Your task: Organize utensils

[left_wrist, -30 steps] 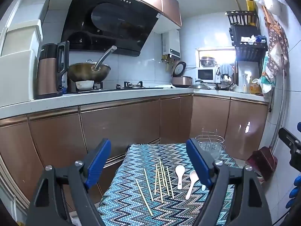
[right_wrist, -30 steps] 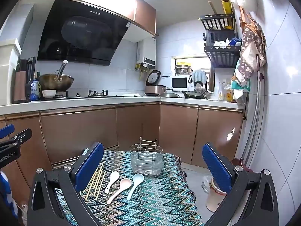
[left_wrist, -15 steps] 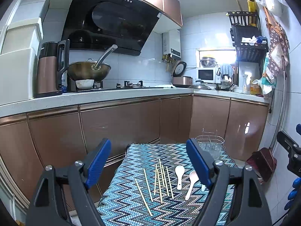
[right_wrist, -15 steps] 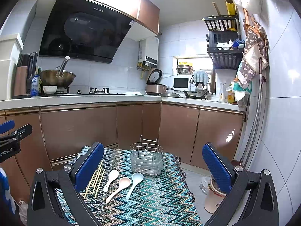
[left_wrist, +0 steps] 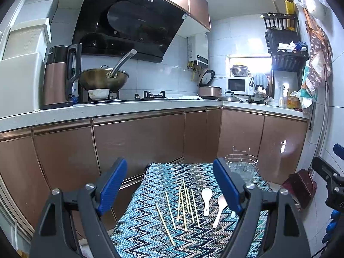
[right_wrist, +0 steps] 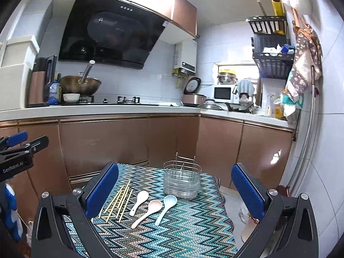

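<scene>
Several wooden chopsticks [left_wrist: 182,204] lie loose on a small table with a zigzag cloth [left_wrist: 137,234]; they also show in the right wrist view [right_wrist: 119,201]. Three ceramic spoons lie beside them: a white one [right_wrist: 139,199], a pink one [right_wrist: 148,211] and a pale blue one [right_wrist: 166,207]. A wire and clear plastic utensil holder [right_wrist: 181,181] stands upright and empty at the table's far side. My left gripper [left_wrist: 172,191] and right gripper [right_wrist: 175,195] are both open and empty, held above the table's near side.
Brown kitchen cabinets [left_wrist: 137,142] and a white counter [left_wrist: 107,107] run behind the table. A wok [left_wrist: 104,78], a kettle [left_wrist: 58,77] and a rice cooker [left_wrist: 209,90] stand on the counter. A tiled wall [right_wrist: 322,150] is close on the right.
Both grippers have drifted only slightly; the right view has shifted a little to the left. Nothing on the table has moved.
</scene>
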A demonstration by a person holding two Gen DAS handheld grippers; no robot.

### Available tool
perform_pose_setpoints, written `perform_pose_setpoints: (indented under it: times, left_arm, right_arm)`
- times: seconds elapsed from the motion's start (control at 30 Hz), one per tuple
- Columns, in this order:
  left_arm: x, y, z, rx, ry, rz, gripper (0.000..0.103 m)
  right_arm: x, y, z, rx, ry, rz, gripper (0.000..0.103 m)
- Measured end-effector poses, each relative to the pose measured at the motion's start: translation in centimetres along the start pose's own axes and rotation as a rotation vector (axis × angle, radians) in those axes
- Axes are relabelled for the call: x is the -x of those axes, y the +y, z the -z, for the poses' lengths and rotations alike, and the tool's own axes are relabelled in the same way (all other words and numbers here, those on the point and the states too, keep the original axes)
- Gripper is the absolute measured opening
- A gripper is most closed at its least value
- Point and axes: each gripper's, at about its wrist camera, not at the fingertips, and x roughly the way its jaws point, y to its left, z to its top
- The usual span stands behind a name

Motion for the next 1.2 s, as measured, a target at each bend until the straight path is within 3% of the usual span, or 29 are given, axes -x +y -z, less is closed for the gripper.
perform_pose_setpoints:
  times: [1.2]
  left_arm:
    - [0.13,-0.13,0.05,-0.015,0.007,0.001,0.081]
  right_arm:
    - [0.07,0.1,0.04,0.011,-0.005,-0.003,0.103]
